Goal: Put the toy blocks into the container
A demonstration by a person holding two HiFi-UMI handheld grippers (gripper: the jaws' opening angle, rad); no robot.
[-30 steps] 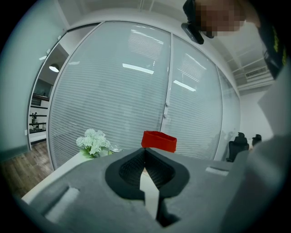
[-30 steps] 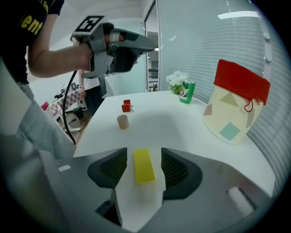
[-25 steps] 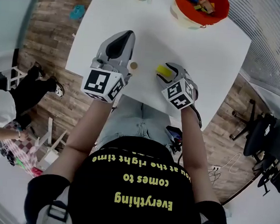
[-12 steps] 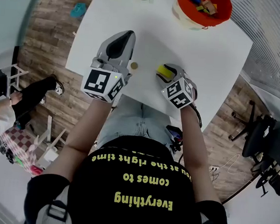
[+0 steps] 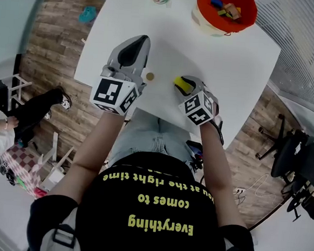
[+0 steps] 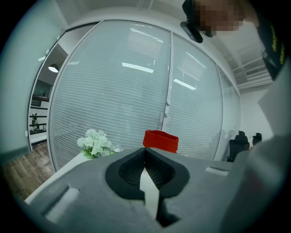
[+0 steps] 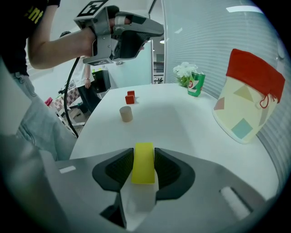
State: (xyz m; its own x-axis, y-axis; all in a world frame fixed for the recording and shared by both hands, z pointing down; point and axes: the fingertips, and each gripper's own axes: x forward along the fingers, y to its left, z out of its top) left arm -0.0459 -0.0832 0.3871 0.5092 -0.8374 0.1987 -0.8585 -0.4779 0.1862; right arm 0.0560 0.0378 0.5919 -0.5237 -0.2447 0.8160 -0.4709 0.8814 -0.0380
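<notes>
The right gripper (image 7: pixel 143 154) has the yellow block (image 7: pixel 143 169) between its jaws at the lower middle of the right gripper view. The jaws are closing, and both dark pads already appear to lie against the block's long sides. To do this step well, I judge the squeeze should finish with the block centred deep in the pads and its sides parallel to them, so it does not twist out. It should then be lifted straight off the white table (image 7: pixel 173 123) before it goes toward the red-rimmed fabric container (image 7: pixel 241 118) at the right of that view. The path looks clear, since the tan cylinder (image 7: pixel 126 113) and the small red blocks (image 7: pixel 130 97) stand well apart, toward the upper left.

The left gripper (image 6: pixel 145 152) hangs above the table with its fingertips pressed together and nothing between them.

Whether the yellow block rests on the table or is already raised cannot be told, because its underside is hidden. In the head view the gripper body covers most of it, and the container is cut by the top edge. The red blocks are too small to tell whether they touch or merely stand close together.
</notes>
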